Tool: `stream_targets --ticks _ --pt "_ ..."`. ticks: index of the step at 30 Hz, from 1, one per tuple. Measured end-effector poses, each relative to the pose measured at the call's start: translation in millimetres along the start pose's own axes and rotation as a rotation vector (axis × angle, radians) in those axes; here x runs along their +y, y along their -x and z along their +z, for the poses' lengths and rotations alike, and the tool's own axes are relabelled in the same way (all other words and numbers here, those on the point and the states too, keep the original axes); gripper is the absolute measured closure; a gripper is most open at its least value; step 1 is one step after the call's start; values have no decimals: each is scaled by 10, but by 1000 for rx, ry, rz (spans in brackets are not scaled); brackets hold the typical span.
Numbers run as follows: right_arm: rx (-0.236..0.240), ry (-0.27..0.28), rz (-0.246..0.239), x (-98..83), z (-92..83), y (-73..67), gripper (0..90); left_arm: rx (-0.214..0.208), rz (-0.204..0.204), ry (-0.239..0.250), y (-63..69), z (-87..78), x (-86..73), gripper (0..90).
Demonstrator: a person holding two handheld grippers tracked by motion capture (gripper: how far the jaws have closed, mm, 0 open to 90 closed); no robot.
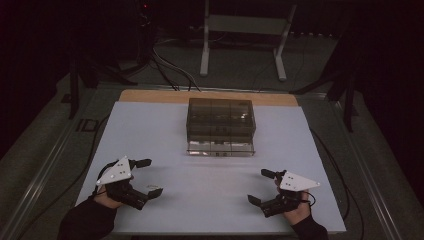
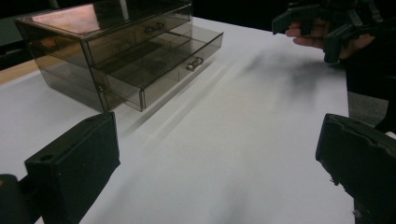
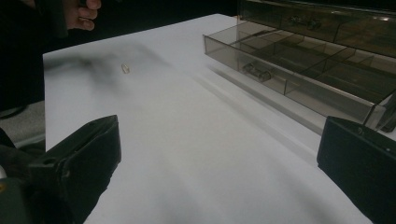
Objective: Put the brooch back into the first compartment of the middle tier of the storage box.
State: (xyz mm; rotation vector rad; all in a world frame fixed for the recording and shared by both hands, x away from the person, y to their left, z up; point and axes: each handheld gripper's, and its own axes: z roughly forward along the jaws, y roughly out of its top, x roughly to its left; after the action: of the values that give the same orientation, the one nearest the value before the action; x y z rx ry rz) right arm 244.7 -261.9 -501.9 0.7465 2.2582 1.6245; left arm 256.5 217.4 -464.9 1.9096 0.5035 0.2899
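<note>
The drawer box is cut off by the right gripper view's top and right edges. A small pale object on the tabletop cannot be identified.

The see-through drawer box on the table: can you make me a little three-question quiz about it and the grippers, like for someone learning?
1. True or false: the bottom drawer of the smoky clear drawer box is pulled out.
2. Which is right? A) the left hand-held gripper is clamped on a drawer knob; B) both hand-held grippers are open and apart from the box; C) the right hand-held gripper holds the box lid.
3. Fill in: in the right gripper view, a tiny pale object lies on the white ____, between the box and the other hand.

Key: 1 true; 2 B; 3 table.
</note>
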Motion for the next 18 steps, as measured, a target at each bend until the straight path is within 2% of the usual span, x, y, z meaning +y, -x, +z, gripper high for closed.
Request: stream_targets --ticks 8,18 --pt "-6 3 7 1 -6 13 0 26 -12 -9 -77 32 -41 4" --pt "-10 11 16 3 -20 25 0 13 -25 -51 -146 128 -130 4"
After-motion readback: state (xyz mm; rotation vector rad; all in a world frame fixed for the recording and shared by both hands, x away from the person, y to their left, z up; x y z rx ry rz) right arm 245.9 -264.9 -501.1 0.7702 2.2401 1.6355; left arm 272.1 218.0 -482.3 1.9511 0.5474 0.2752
